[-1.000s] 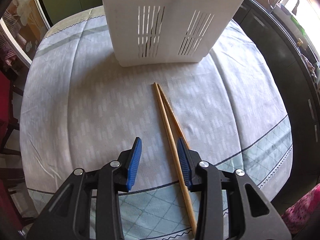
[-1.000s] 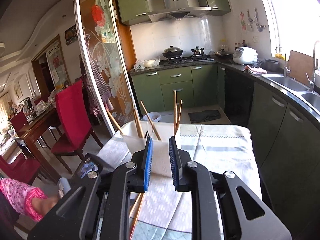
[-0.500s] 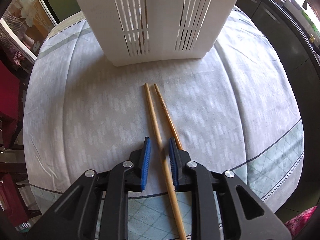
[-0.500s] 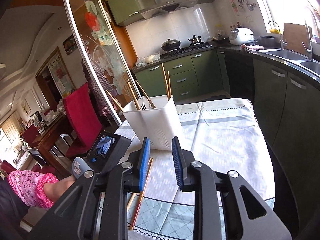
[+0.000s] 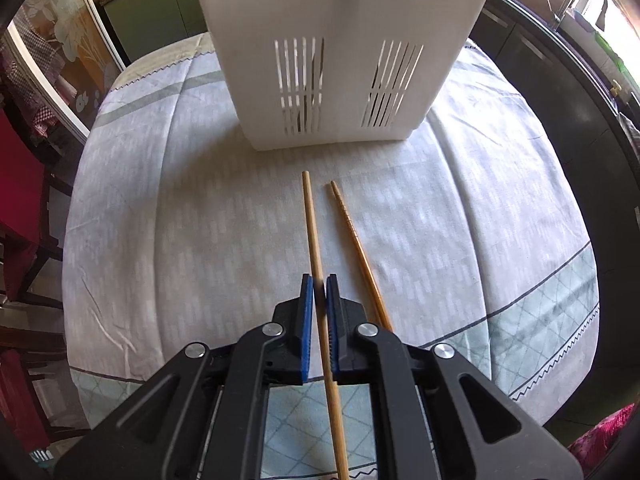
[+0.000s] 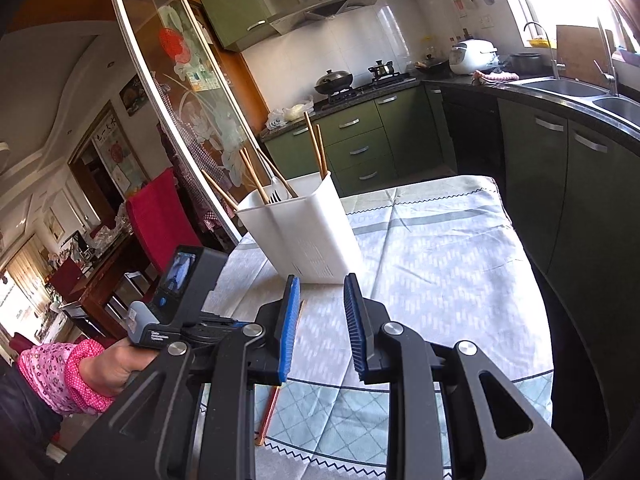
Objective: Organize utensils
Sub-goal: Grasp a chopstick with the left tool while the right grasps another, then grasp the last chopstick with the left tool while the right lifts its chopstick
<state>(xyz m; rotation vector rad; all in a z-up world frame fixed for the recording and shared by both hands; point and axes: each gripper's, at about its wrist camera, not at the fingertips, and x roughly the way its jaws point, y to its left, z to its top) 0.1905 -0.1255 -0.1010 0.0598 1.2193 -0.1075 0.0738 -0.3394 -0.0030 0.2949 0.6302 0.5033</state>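
My left gripper (image 5: 319, 286) is shut on a wooden chopstick (image 5: 312, 232) that points toward the white slotted utensil holder (image 5: 336, 52). A second, darker chopstick (image 5: 356, 240) lies on the tablecloth just to its right. In the right wrist view the holder (image 6: 304, 232) stands on the table with several chopsticks (image 6: 316, 148) and a fork upright in it. My right gripper (image 6: 320, 312) is open and empty above the table, in front of the holder. A chopstick (image 6: 270, 412) on the cloth shows below its left finger.
The table (image 5: 480, 208) carries a grey-white patterned cloth with a checked border at the near edge. A hand in a pink sleeve (image 6: 72, 372) holds the left gripper. Red chairs (image 6: 160, 216) stand to the left, green cabinets and a sink counter (image 6: 568, 92) to the right.
My left gripper has closed on the left chopstick and lifted it away from the other one. My right gripper has opened wider and tilted down toward the table.
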